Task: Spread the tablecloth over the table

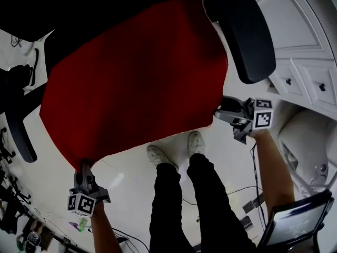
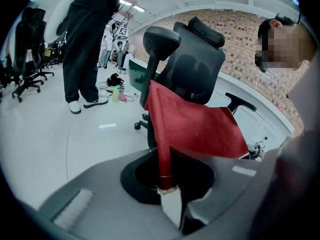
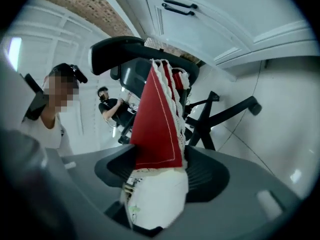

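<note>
White glossy floor [image 1: 131, 167] and white cabinets [image 1: 300, 46] surround the work area; no worktop can be made out in any view.

1. Position of the tablecloth. The red tablecloth [image 1: 131, 78] is held in the air, stretched as a broad sheet between the two tools, and it hides whatever stands beneath it.
2. Left tool [image 1: 84, 167]. Its jaws are closed tight on one near corner, and the cloth runs away from them as a taut fold.
3. Right tool [image 1: 224, 115]. Its jaws stand wide. The other near corner, with its lace edging [image 3: 175, 99], lies between them against one jaw; no pinch is visible.
4. Progress. The cloth is unfolded and opened out; laying it down and squaring it are judged not yet done. The right corner appears close to slipping free.
5. Edges and clearance. The far edge sits close to a black office chair [image 1: 242, 30], which could snag it. The near edge hangs above open floor in front of the operator's feet [image 1: 176, 149]. A cable [image 1: 255, 167] crosses the floor at the right.
</note>
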`<state>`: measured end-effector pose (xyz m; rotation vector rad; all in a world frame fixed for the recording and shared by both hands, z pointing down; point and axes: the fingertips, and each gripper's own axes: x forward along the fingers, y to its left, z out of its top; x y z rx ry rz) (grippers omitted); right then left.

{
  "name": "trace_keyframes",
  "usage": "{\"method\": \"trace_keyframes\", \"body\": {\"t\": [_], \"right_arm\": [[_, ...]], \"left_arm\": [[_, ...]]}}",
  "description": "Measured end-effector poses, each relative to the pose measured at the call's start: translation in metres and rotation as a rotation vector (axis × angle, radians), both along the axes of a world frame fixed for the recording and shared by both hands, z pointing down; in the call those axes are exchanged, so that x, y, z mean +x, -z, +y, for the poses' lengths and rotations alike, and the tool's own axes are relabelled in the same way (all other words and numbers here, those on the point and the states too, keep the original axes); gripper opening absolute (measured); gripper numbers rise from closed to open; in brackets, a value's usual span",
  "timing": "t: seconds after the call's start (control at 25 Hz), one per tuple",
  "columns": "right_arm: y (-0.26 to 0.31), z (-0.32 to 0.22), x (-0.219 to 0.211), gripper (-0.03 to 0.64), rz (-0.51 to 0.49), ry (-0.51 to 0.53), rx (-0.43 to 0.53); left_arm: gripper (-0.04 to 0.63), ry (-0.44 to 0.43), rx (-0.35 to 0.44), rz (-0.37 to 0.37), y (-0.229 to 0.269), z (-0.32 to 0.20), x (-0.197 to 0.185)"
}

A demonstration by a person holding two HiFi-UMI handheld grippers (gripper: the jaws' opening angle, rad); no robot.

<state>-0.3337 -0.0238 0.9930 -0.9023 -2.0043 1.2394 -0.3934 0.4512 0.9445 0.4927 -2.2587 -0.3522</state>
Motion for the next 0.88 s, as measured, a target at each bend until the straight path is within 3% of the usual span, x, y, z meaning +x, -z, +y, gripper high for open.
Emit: {"method": "trace_keyframes", "body": {"t": [0.12,0.16,0.28,0.6,0.88], "right_arm": [[0.025,-0.009,0.0,0.17,-0.056,-0.033,-0.107],[0.033,-0.014,0.0,0.156,-0.072,-0.058,-0.131],[0.045,-0.02,0.002,0.047,-0.101,-0.074,-0.111],[0.105,0.004,0.017,0.035,-0.212,-0.087,0.009],[0.216,0.036,0.05,0.035,-0.247,-0.181,-0.024]], "left_arm": [[0.021,0.018,0.004,0.0,0.002,0.0,0.001],[0.021,0.02,0.005,0.0,0.003,0.001,0.002],[0.021,0.02,0.003,-0.001,0.006,0.001,0.002],[0.02,-0.02,0.025,-0.095,0.065,-0.019,0.019],[0.02,0.005,0.155,-0.224,0.197,-0.048,0.049]]}}
